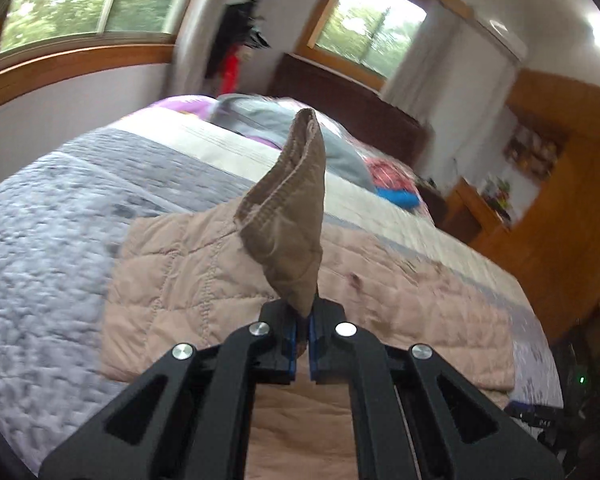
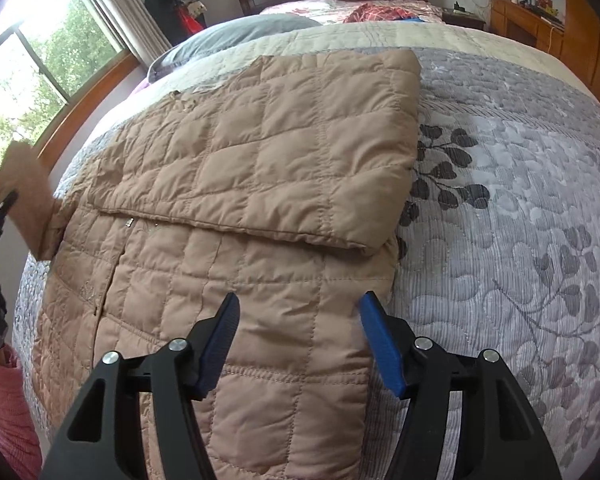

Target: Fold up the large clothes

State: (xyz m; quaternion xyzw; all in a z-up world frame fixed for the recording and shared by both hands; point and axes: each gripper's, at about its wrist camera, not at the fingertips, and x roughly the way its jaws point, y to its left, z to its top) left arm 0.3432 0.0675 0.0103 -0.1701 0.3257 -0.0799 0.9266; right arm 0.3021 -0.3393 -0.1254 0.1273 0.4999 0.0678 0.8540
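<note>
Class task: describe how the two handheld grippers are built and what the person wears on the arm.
Both the left gripper and the right gripper have black angular linkage arms with cut-out slots, round silver pivot bolts and blue ribbed fingers. A pink textured sleeve covers the person's arm.

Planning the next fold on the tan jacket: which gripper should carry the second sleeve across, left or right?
Left, probably. The left gripper is already shut on the brown sleeve cuff, lifted off the tan quilted jacket. The right gripper hangs open above the jacket's lower part, holding nothing.
</note>
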